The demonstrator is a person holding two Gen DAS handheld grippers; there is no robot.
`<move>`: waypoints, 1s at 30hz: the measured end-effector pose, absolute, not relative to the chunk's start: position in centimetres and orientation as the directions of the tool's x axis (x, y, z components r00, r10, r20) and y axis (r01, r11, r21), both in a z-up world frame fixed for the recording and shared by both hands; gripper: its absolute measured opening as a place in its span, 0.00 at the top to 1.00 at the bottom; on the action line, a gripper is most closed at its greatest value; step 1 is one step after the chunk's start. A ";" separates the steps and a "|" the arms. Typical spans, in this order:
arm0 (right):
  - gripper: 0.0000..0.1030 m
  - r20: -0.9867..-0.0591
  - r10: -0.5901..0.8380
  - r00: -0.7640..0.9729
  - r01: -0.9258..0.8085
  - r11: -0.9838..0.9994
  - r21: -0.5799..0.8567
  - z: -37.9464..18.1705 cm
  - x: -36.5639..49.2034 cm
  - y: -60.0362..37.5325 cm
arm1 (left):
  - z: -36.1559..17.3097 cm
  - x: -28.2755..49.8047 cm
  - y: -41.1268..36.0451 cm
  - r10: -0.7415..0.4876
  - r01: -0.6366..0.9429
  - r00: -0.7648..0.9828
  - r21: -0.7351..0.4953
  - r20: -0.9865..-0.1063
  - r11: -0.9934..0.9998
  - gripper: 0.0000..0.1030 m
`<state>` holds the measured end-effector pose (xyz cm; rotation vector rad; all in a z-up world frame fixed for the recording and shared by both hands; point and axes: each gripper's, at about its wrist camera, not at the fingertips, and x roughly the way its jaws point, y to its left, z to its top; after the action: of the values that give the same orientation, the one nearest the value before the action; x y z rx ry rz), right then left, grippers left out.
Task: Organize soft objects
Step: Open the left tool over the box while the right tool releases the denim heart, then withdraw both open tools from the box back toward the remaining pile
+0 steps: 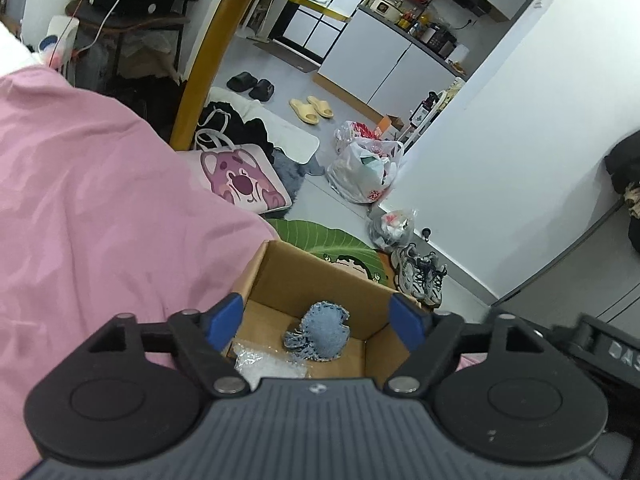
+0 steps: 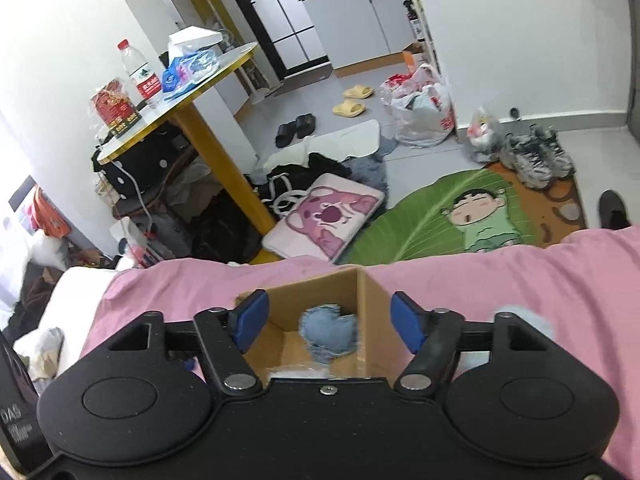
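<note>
An open cardboard box (image 1: 280, 268) (image 2: 316, 286) sits on a pink bedsheet (image 1: 100, 208) (image 2: 500, 280). Inside lies a frayed blue denim soft toy (image 1: 320, 334) (image 2: 328, 334), beside a crinkled clear plastic bag (image 1: 260, 364). My left gripper (image 1: 318, 322) hovers over the box with its blue pads wide apart and nothing between them. My right gripper (image 2: 330, 322) also stands open above the box, the denim toy seen below between its pads, blurred and not held. A pale blue fluffy thing (image 2: 532, 318) shows behind the right gripper's arm on the sheet.
Beyond the bed edge lie a green leaf-shaped cartoon rug (image 2: 440, 208), a pink bear cushion (image 2: 328, 216) (image 1: 240, 178), sneakers (image 2: 536, 156), plastic bags (image 2: 420, 108) and slippers (image 2: 348, 100). A yellow-legged round table (image 2: 180, 92) holds a water bottle and packets.
</note>
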<state>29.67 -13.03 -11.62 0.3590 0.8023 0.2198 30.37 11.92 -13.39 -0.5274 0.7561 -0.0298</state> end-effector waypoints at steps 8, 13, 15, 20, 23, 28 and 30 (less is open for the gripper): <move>0.21 -0.672 0.266 0.691 -0.026 0.938 0.345 -10.4 26.8 -17.2 | -12.7 29.8 10.1 -0.209 -0.123 0.693 -0.398 -0.690 0.909 0.16; 0.15 -0.659 0.270 0.702 -0.033 0.937 0.349 -9.4 25.0 -19.7 | -10.7 28.9 7.9 -0.167 -0.089 0.704 -0.319 -0.690 0.944 0.11; 0.11 -0.649 0.271 0.711 -0.039 0.937 0.348 -8.8 24.4 -20.5 | -10.2 28.5 6.8 -0.160 -0.076 0.703 -0.297 -0.693 0.952 0.10; 0.02 -0.629 0.287 0.722 -0.052 0.930 0.364 -7.9 22.9 -23.0 | -8.8 27.6 4.4 -0.165 -0.037 0.688 -0.261 -0.706 0.965 0.07; 0.00 -0.621 0.302 0.724 -0.073 0.928 0.366 -7.9 21.9 -24.4 | -7.9 26.7 3.2 -0.165 -0.013 0.695 -0.242 -0.700 0.970 0.01; 0.00 -0.593 0.357 0.721 -0.108 0.904 0.414 -8.9 20.6 -26.9 | -7.1 25.2 1.2 -0.155 0.000 0.708 -0.219 -0.689 0.976 0.01; 0.00 -0.559 0.385 0.734 -0.113 0.882 0.458 -9.8 20.2 -28.0 | -6.7 24.9 0.4 -0.143 -0.011 0.704 -0.212 -0.696 0.977 0.01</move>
<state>20.20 -28.01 -9.82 0.4144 0.6970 0.2825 24.86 0.38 -6.72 -0.2071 0.7877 -0.0742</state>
